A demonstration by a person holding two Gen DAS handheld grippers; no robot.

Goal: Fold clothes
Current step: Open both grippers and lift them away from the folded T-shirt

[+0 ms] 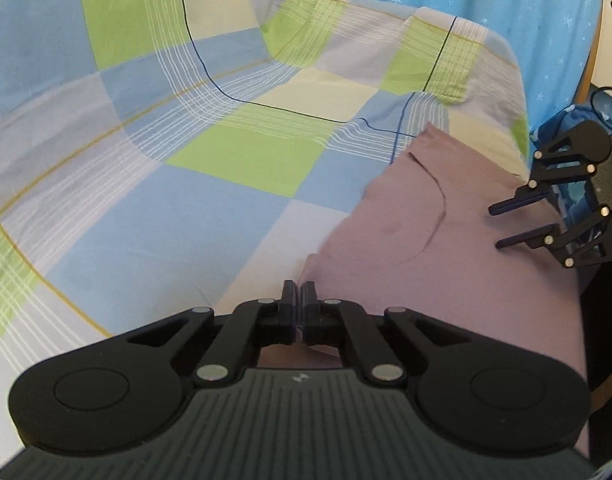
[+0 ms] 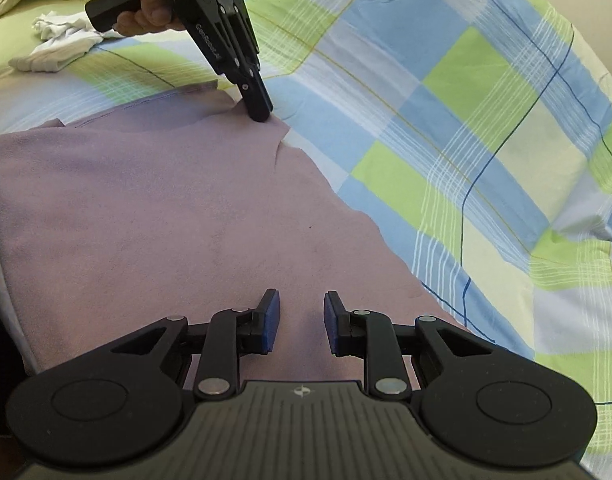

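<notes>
Left wrist: left claw [image 1: 297,294] pinched shut on the shirt [image 1: 418,240] edge – the cloth spreads ahead and right on the bed [image 1: 185,200]. Right wrist: right claw [image 2: 299,322] open partway, empty, over the shirt's near side – left claw holds the far corner, shirt between them.

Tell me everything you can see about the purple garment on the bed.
The purple garment is a soft, matte, pale lilac knit that looks fleecy, lying mostly flat on the checked bedsheet. It appears folded, with a layered edge at its far side and a curved seam visible in the left wrist view. Its edge toward the sheet is wavy. The left claw is shut on a corner, puckering the cloth there. The right claw hangs open above its near part; contact cannot be told.
</notes>
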